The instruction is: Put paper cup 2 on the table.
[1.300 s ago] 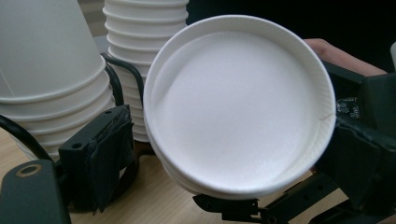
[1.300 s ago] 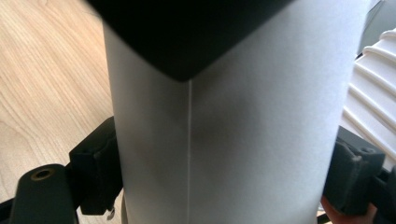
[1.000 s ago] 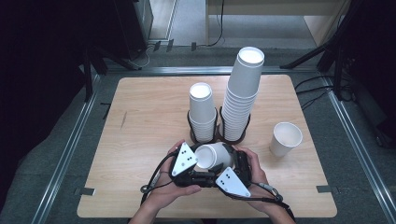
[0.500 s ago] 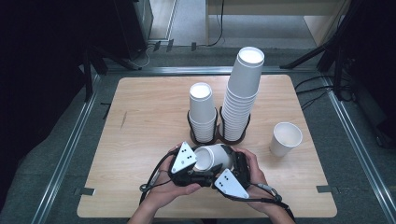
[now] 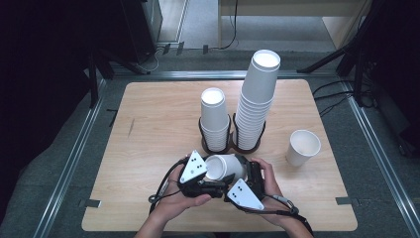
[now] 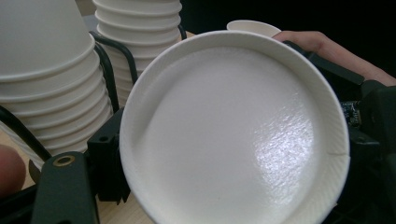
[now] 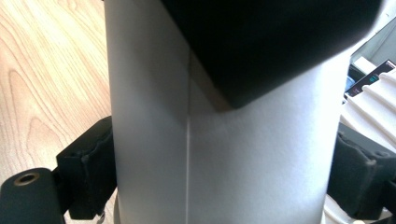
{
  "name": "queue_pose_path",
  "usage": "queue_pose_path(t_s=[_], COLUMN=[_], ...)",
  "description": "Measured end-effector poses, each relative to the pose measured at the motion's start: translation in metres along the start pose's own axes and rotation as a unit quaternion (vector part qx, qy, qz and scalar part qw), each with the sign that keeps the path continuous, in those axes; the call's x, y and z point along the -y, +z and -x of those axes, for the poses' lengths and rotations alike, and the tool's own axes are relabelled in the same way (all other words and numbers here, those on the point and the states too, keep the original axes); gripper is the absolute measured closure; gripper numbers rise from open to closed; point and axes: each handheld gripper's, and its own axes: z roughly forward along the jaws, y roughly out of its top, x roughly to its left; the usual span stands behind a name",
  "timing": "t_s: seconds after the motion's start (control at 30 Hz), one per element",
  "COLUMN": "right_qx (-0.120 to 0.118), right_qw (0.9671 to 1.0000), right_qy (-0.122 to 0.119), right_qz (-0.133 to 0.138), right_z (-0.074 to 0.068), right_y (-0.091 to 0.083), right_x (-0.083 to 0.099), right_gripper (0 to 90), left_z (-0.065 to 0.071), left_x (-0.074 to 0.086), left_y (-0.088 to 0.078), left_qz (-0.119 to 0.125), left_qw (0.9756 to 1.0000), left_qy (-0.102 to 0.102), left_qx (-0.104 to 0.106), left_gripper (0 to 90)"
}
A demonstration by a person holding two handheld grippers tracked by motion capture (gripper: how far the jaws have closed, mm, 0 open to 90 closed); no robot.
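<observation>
A white paper cup (image 5: 227, 167) lies on its side between both hands, just above the table's front middle. My left gripper (image 5: 214, 174) comes in from the left. In the left gripper view one round end of the cup (image 6: 233, 135) faces the camera, and a black pad (image 6: 108, 163) presses its slightly dented edge. These jaws have just been closing on the cup. My right gripper (image 5: 238, 176) reaches in from the right. Its jaws have just been opening, but both pads (image 7: 88, 179) still lie against the cup's wall (image 7: 154, 116).
Behind the hands stand two stacks of upturned cups in black wire holders, a short stack (image 5: 214, 119) and a tall stack (image 5: 257, 99). A single upright cup (image 5: 303, 147) stands at the right of the wooden table (image 5: 148, 124).
</observation>
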Motion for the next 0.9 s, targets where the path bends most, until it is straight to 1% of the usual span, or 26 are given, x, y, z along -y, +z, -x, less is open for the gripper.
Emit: queue_pose_path(t_s=[0.07,0.17,0.23,0.27,0.3,0.4,0.47,0.57,0.63,0.67,0.73,0.83,0.9], right_qx=[-0.001,-0.002,0.003,0.003,0.000,0.002,0.003,0.007,0.006,0.006,0.006,0.003,0.004], right_qw=[1.0000,1.0000,0.9999,0.9998,0.9997,0.9996,0.9994,0.9991,0.9990,0.9990,0.9988,0.9985,0.9982], right_qy=[-0.003,0.003,0.010,0.017,0.023,0.029,0.036,0.042,0.043,0.044,0.049,0.055,0.059], right_qz=[0.002,0.002,0.000,0.001,0.002,0.001,0.001,0.001,0.002,0.004,0.004,0.005,0.007], right_z=[0.000,0.001,0.002,0.002,0.003,0.007,0.009,0.012,0.014,0.014,0.015,0.015,0.016], right_y=[0.000,-0.001,-0.002,-0.002,-0.003,-0.005,-0.006,-0.008,-0.009,-0.010,-0.012,-0.013,-0.014], right_x=[0.000,-0.002,-0.002,-0.003,-0.003,-0.004,-0.004,-0.005,-0.006,-0.007,-0.008,-0.010,-0.011], right_gripper=[10.0,8.9,3.7,2.0,1.2,0.0,0.0,0.0,0.0,0.0,0.0,0.0,0.0], left_z=[0.000,0.000,0.001,0.000,-0.002,-0.004,-0.006,-0.008,-0.008,-0.008,-0.009,-0.011,-0.013], left_x=[0.000,0.000,0.000,0.000,0.000,0.000,0.000,0.001,0.001,0.001,0.000,-0.001,-0.002], left_y=[-0.001,-0.002,-0.003,-0.003,-0.005,-0.007,-0.008,-0.008,-0.009,-0.009,-0.011,-0.015,-0.018], left_qz=[0.002,0.009,0.012,0.013,0.021,0.029,0.041,0.043,0.049,0.054,0.068,0.094,0.113], left_qw=[1.0000,1.0000,0.9999,0.9998,0.9997,0.9995,0.9990,0.9988,0.9985,0.9983,0.9971,0.9946,0.9923], left_qy=[0.002,0.003,0.008,0.008,0.003,-0.002,-0.011,-0.014,-0.020,-0.020,-0.026,-0.040,-0.047], left_qx=[0.002,0.003,-0.009,-0.012,-0.010,-0.009,-0.014,-0.020,-0.011,-0.013,-0.018,-0.018,-0.021], left_gripper=[20.5,20.9,21.2,21.2,21.2,21.2,21.1,21.1,21.1,21.1,21.2,21.3,21.3])
